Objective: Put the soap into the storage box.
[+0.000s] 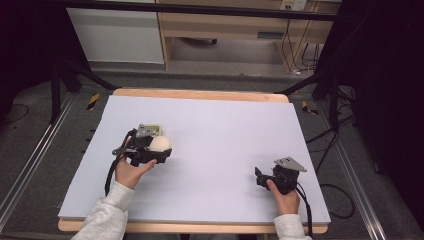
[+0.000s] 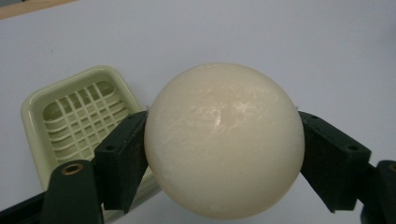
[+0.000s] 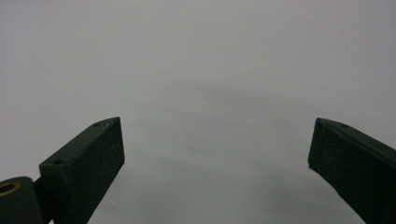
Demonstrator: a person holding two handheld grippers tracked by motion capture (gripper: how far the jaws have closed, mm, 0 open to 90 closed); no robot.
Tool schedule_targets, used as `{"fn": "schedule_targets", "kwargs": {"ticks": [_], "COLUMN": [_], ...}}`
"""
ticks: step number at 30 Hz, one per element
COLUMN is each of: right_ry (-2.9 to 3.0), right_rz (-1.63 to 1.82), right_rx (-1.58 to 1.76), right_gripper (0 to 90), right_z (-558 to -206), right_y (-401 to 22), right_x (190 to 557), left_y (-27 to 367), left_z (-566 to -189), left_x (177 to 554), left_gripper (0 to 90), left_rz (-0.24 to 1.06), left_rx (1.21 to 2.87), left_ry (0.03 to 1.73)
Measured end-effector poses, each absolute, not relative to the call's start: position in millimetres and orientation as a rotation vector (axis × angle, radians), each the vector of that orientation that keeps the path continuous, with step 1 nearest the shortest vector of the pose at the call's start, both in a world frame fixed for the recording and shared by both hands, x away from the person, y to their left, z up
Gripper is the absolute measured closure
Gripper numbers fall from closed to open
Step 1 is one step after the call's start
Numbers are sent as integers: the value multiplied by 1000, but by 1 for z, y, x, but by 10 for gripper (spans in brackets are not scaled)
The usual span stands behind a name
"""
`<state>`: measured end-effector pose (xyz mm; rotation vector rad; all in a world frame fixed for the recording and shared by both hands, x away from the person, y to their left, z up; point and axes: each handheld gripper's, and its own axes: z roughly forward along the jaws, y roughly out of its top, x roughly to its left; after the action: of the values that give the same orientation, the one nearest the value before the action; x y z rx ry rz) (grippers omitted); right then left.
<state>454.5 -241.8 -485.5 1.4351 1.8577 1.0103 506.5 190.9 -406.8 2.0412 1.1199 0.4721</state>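
Ball (image 2: 224, 140) sits clamped between left tongs (image 2: 223, 154); right tongs (image 3: 217, 163) gape wide.

White-topped table (image 1: 210, 150), green slotted tray (image 2: 70, 121)

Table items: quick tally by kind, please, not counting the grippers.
Ball: 1, cream, clamped in the left gripper
Tray: 1, pale green, slotted, on the table beside the ball
Total: 2
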Motion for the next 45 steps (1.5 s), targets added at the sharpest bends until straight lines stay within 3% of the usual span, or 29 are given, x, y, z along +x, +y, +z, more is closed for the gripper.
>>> {"fn": "schedule_targets", "kwargs": {"ticks": [45], "right_ry": [1864], "right_rz": [1007], "right_rx": [1424], "right_gripper": [41], "right_z": [-486], "right_y": [-241], "right_x": [454], "left_y": [228], "left_z": [-422], "left_x": [565], "left_gripper": [225], "left_rz": [509], "left_rx": [2008], "left_ry": [1309]}}
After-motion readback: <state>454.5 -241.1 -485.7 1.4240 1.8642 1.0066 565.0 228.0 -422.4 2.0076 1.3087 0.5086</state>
